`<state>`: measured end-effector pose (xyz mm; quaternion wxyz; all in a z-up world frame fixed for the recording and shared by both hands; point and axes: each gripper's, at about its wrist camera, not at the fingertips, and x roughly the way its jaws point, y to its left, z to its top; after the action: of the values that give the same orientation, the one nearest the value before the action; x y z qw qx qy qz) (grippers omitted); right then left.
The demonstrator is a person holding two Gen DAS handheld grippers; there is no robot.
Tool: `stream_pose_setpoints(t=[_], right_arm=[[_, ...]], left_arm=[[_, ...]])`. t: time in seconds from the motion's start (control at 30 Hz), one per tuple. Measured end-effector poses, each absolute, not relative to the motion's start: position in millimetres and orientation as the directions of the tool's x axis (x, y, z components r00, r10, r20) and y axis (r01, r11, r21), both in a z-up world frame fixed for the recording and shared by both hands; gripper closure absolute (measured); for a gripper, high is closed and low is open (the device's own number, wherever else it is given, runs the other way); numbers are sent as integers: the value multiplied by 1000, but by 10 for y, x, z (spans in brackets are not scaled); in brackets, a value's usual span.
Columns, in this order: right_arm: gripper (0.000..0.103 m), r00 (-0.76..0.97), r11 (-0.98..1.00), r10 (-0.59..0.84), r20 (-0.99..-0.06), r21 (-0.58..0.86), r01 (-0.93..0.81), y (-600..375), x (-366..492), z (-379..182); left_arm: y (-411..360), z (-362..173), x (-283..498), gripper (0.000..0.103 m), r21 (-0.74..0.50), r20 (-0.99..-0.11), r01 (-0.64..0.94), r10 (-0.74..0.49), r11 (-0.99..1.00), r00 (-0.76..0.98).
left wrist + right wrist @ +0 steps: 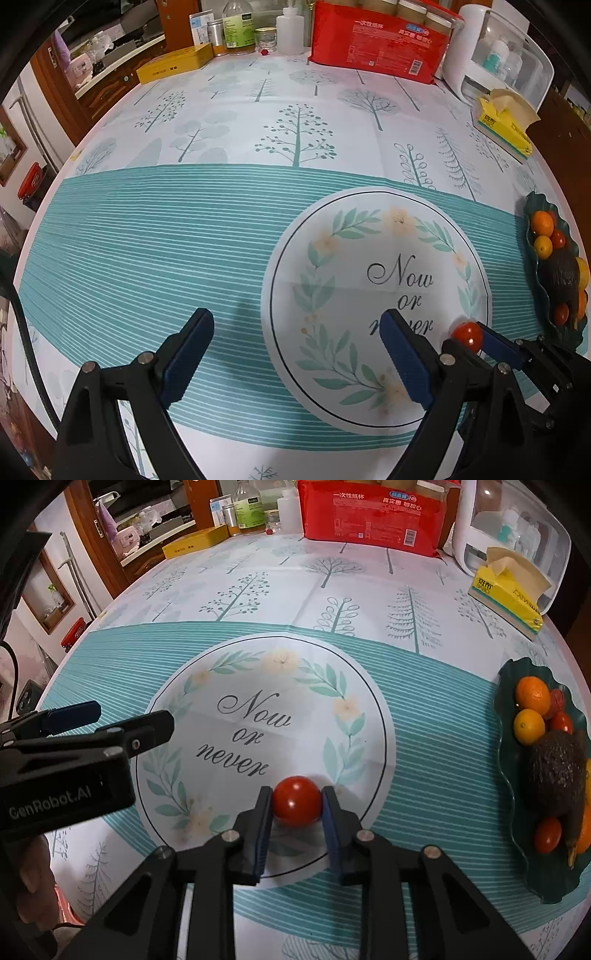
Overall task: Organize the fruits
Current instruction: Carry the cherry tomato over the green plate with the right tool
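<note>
Left wrist view, left gripper [295, 354]: jaws spread wide, nothing between them; it hovers over the printed tablecloth [229, 122], idle.
Left wrist view, tomato [467, 336]: seen at lower right, pinched in the other tool's tips, just off this claw's right finger.
Left wrist view, plate [532, 206]: dark green, at the far right edge, already loaded with fruit.
Right wrist view, right gripper [297, 806]: jaws drawn in on the tomato [297, 800], one blue pad touching each side; whether the fruit is lifted clear of the cloth cannot be told.
Right wrist view, plate [508, 686]: lies to the right of the held tomato, well apart, holding oranges [532, 695], an avocado [557, 771] and small tomatoes [547, 834].
Judgement, coming move: carry rightward to the plate; the right gripper is the nearer, and the round fruit has no long axis to align.
</note>
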<state>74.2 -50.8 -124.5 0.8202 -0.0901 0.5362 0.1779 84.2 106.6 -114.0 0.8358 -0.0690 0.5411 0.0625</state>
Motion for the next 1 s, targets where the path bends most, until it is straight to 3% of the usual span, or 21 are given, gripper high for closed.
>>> stream_pose_setpoints(t=[0.63,1.0], right_arm=[[77,436,938,223,-872,69,-341,-796,579,-889],[77,565,994,88,-820,37,-102,-1996,523,-419]], left_arm=[[636,-779,696,12,-37,-898,-76,0,996,441],[-342,-416,750,12,-20,-875,131,-81,991,477]])
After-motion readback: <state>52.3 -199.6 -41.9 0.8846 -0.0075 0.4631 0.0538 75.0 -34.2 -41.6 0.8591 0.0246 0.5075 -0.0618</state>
